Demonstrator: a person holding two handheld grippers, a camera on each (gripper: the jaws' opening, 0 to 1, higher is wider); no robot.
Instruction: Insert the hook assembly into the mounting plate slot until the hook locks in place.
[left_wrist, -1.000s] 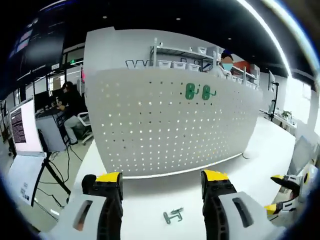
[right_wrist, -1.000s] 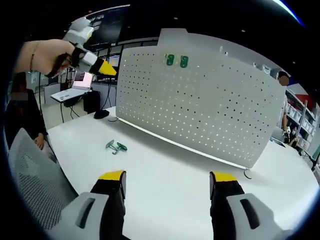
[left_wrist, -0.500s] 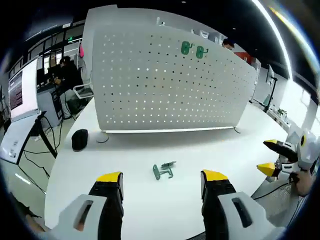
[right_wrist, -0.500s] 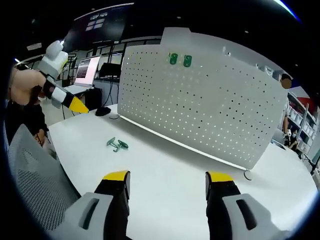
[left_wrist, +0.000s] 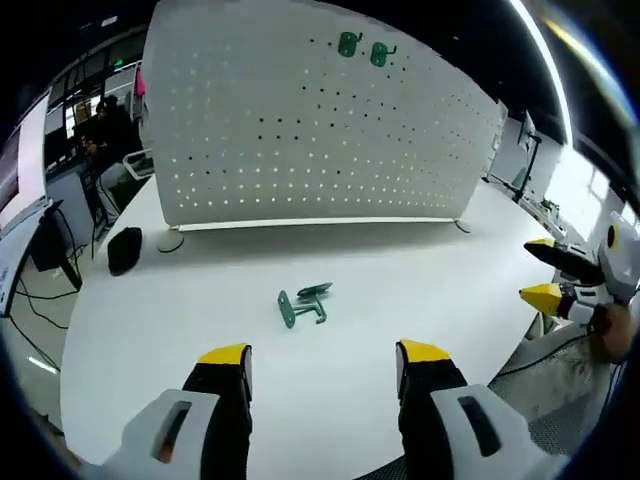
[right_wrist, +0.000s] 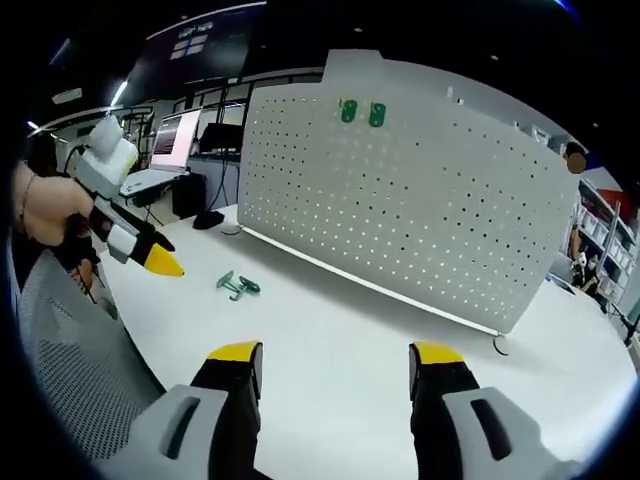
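On the white table (left_wrist: 420, 270), in front of the pegboard (left_wrist: 300, 130), the green hook (left_wrist: 303, 303) lies untouched, both claws, left (left_wrist: 322, 360) and right (right_wrist: 335, 355), open and empty; approach step, next a grasp on the hook.

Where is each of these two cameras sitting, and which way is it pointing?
Left gripper view: rides on the left gripper, looking across the white table at the green hook and pegboard; its open jaws show.
Right gripper view: rides on the right gripper, facing the pegboard from the other side; its open jaws and a hand show.
Shared: the hook, the pegboard, and each other's gripper.
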